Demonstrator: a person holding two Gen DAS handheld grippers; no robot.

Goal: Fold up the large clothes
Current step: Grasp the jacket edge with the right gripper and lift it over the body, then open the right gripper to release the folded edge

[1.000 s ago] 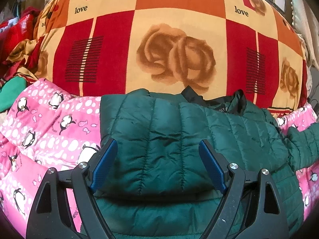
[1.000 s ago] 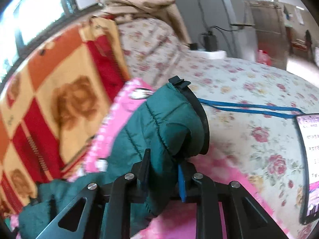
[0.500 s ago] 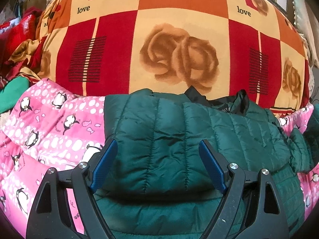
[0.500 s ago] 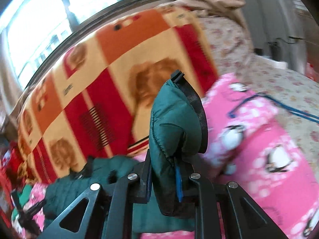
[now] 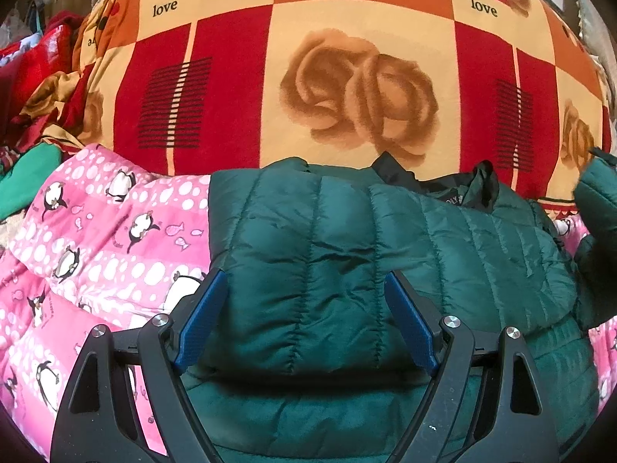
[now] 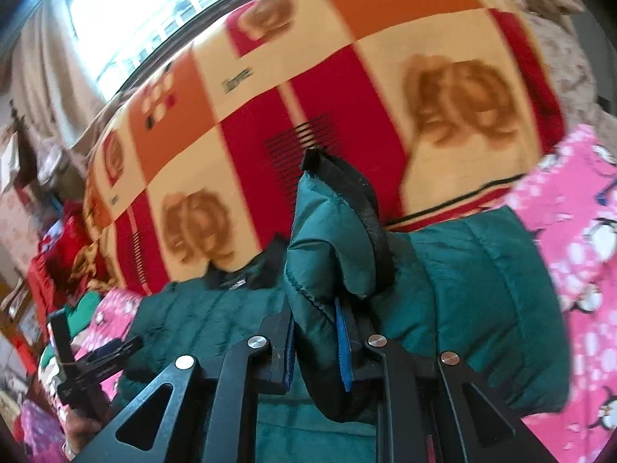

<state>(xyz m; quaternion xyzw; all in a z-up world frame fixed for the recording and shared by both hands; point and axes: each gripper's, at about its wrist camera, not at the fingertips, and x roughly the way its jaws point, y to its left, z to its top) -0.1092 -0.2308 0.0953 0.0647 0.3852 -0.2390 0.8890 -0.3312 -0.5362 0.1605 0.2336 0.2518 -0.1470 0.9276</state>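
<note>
Left gripper [image 5: 304,316]: jaws wide, blue pads either side of a folded panel of the dark green puffer jacket [image 5: 308,254], pads not pressing on it as far as the view shows. Nothing gripped.

Right gripper [image 6: 317,341]: jaws narrow, clamped on the jacket's sleeve [image 6: 327,254] near the cuff. Sleeve end stands up above the pads, black cuff band [image 6: 366,208] at the top, curving over to the right. The right wrist view is motion-blurred.

Jacket lies flat on the pink penguin-print quilt [image 5: 108,239], just beyond the left gripper. Near left part is doubled over on itself; black collar lining [image 5: 443,189] shows at the far edge. In the left wrist view the lifted sleeve shows at the far right edge, above the jacket's right side.

In the right wrist view the left gripper and the hand [image 6: 83,430] holding it show at the near left, beside the jacket.

Behind the jacket: a big red, orange and cream checked blanket [image 5: 347,77] with brown roses and "love" print. Far left: a heap of red and green fabric [image 5: 34,108]. Farthest, in the right wrist view, a bright window [image 6: 127,11] at upper left.
</note>
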